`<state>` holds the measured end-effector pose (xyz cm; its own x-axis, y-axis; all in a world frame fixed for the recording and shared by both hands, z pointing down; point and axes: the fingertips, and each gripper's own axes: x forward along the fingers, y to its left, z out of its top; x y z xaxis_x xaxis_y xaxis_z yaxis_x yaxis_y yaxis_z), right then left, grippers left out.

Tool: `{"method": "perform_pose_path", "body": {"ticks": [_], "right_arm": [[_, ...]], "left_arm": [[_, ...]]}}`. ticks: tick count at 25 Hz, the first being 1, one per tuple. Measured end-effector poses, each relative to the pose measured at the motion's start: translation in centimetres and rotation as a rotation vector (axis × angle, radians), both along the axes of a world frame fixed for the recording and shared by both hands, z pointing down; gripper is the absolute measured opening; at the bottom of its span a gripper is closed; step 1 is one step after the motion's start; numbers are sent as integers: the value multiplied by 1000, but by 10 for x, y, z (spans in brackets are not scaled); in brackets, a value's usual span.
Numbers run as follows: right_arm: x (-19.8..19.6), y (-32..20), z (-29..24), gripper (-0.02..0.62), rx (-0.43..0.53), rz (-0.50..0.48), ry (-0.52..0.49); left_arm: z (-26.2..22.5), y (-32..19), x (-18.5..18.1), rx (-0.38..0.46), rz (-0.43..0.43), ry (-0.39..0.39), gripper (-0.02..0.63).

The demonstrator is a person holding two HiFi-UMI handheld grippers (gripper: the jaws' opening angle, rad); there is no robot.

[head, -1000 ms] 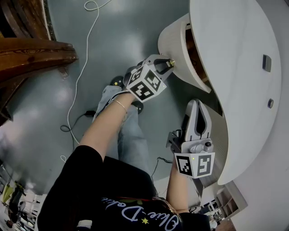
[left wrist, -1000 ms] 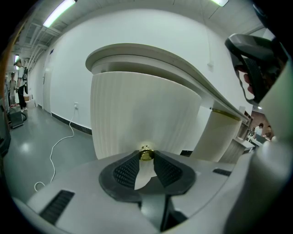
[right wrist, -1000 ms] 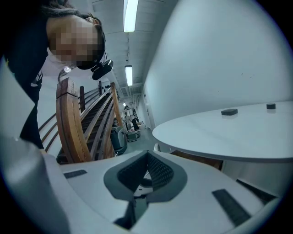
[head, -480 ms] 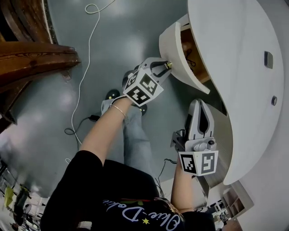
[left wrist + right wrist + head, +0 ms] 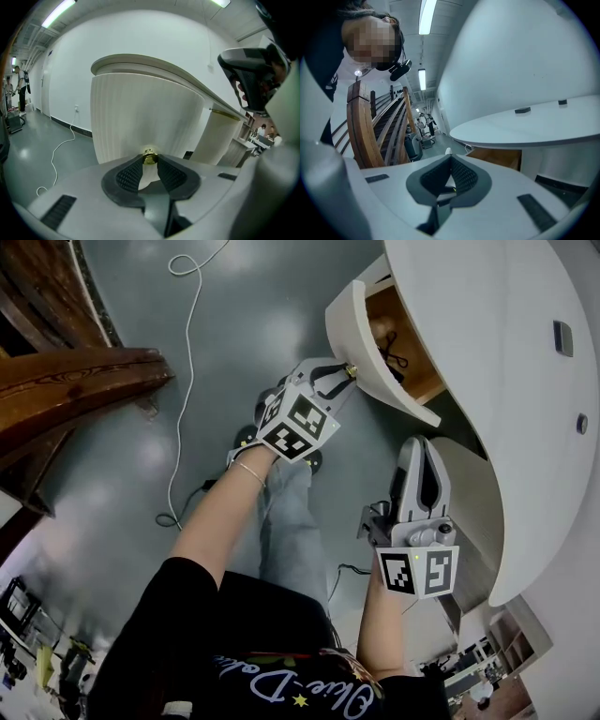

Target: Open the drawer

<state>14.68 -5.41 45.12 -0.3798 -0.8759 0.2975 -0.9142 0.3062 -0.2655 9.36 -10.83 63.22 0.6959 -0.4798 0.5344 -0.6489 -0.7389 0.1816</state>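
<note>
Bright, even light; fisheye views.
Light is given by ceiling strips; picture edges are bent and darkened.

Drawer farther out than a second ago (wooden inside more exposed), left tool and knob with it

The drawer has a matt white front with fine upright ribbing and a light, unpainted-looking wood inside, and its small knob is shiny brass-coloured metal. The desk top is smooth white with a dull sheen, while the floor is polished grey and throws back the lights. The left gripper and right gripper have matt grey plastic shells and black, finely dimpled pads; the rail is varnished brown wood, and the jeans are faded denim.
</note>
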Motion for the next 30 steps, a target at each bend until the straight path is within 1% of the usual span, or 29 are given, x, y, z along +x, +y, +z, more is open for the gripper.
{"method": "perform_pose_path", "body": {"ticks": [7,15,23,30], "right_arm": [[-9,11,-2,-3,-3,36,-9],[-7,17,-5,-3,0,66,-22],[-16,32,-6,-3,-1,78,-20],[-20,35,-9,-3,-4,81,-18]], "left_arm": [[0,9,-9,-12,4,-7,97],[-1,17,-15,-30,-3,-6,97],[0,28,-26,-29,-3,1,97],[-2,31,-26,-34,-1,2,97]]}}
